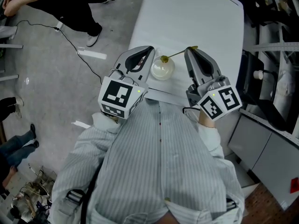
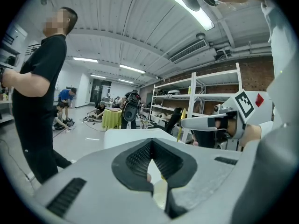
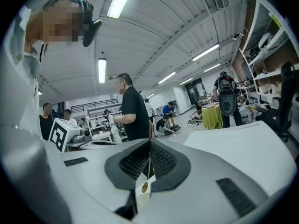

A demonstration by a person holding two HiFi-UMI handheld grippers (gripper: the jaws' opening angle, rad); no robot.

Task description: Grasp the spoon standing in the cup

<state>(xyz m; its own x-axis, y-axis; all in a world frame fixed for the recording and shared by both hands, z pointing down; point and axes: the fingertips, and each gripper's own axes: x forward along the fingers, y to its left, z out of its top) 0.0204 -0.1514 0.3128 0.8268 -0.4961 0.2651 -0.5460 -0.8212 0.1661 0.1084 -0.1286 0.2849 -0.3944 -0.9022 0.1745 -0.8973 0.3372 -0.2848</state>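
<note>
The white bench (image 1: 196,17) stretches far ahead of me. My left tongs (image 1: 150,49) are closed and empty, just left of the white cup (image 1: 162,71). My right tongs (image 1: 189,50) pinch the handle of the gold spoon (image 1: 164,59), whose bowl is at the cup's far rim.
</note>
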